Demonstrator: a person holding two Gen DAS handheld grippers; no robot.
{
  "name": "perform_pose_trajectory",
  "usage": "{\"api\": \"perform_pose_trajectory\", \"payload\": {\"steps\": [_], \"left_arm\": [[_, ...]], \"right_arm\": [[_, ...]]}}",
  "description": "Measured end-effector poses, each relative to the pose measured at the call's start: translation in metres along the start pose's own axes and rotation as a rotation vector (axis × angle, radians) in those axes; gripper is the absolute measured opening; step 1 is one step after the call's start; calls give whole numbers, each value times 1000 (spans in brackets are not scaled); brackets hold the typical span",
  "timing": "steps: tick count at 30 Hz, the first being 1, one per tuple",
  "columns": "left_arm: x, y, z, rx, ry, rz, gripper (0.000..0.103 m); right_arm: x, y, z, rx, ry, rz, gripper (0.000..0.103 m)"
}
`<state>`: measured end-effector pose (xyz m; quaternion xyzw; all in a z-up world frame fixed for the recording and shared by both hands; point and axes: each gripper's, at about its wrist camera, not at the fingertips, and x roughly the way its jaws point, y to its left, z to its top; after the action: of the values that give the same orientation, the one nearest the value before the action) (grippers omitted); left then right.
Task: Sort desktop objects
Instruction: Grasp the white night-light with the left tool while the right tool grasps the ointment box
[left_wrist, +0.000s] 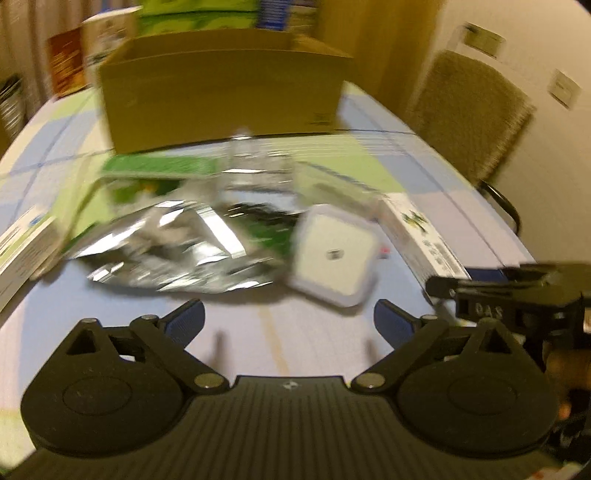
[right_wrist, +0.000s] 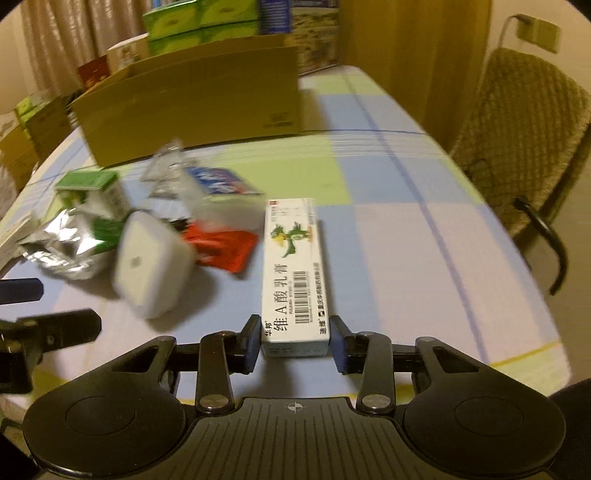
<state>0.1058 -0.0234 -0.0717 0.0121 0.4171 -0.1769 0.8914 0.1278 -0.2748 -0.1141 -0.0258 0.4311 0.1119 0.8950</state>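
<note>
Both pads of my right gripper (right_wrist: 294, 341) flank the near end of the white ointment box (right_wrist: 293, 273) on the checked tablecloth (right_wrist: 406, 229); whether they grip it, I cannot tell. My left gripper (left_wrist: 289, 319) hangs spread wide, empty, just short of the white square case (left_wrist: 336, 254).

My table wore a blue-and-green checked cloth (right_wrist: 388, 229); a brown woven chair (right_wrist: 524, 147) stood right, beige curtains (right_wrist: 55, 44) far left.

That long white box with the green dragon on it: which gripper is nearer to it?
The right. The right gripper has its fingers on either side of the white box's near end. The left gripper is open, off to the box's left, facing the silver foil bag.
</note>
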Motion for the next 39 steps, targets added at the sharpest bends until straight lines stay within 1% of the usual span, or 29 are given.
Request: {"api": "perform_pose_trajectory", "payload": {"steps": [2, 4, 6, 7, 12, 13, 18, 19, 24, 29, 32, 39], "left_arm": [[8, -15, 2, 79, -8, -13, 89], [17, -25, 3, 160, -14, -14, 77], [22, -33, 4, 225, -31, -1, 73], [24, -35, 5, 253, -40, -7, 72], [38, -32, 11, 300, -38, -18, 71], [39, -32, 11, 306, -35, -18, 69], [48, -31, 13, 331, -31, -41, 70], [49, -31, 15, 335, -29, -40, 67], [43, -33, 15, 314, -11, -33, 63], [34, -35, 7, 275, -4, -66, 63], [38, -36, 6, 270, 5, -82, 63], [50, -32, 13, 247, 4, -71, 62]], "right_arm": [[-1, -12, 0, 19, -6, -16, 36], [-2, -20, 2, 42, -5, -16, 36], [-2, -23, 4, 48, -6, -16, 36], [-2, -24, 3, 45, -8, -14, 36], [8, -25, 6, 42, -2, -7, 37], [8, -24, 7, 37, -5, -7, 37], [14, -23, 10, 20, -13, -3, 40], [15, -23, 11, 18, -13, -2, 40], [15, -24, 11, 14, -12, -4, 40], [15, -25, 12, 22, -12, -4, 40], [15, -25, 12, 23, -13, -5, 40], [17, -26, 15, 23, -17, -10, 40]]}}
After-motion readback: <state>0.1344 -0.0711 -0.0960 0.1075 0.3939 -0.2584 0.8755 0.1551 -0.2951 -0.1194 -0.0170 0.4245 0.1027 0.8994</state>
